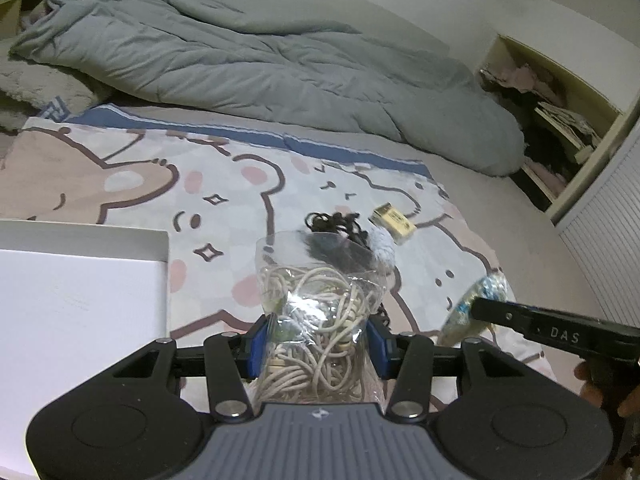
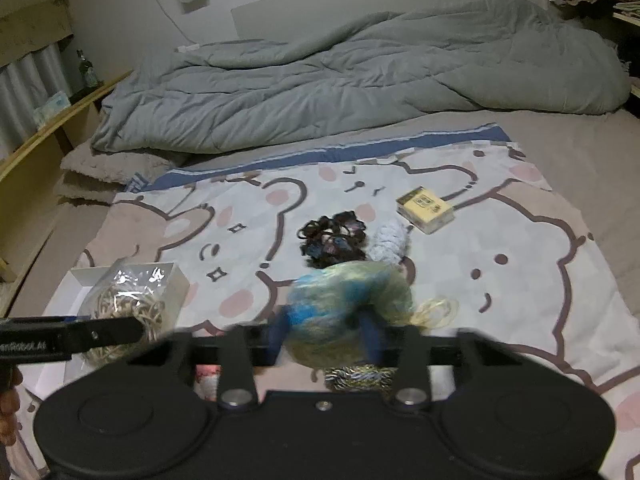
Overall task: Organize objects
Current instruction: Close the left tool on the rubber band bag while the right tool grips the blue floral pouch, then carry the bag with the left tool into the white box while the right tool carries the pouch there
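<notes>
Left tool clamped on clear bag of beige cords, bag raised over bear-print sheet, just beside white box. Right tool clamped on blurred blue-green bundle, above sheet. Beyond on sheet: black cord tangle, pale fuzzy item, yellow box. Grey duvet at bed's far end.
</notes>
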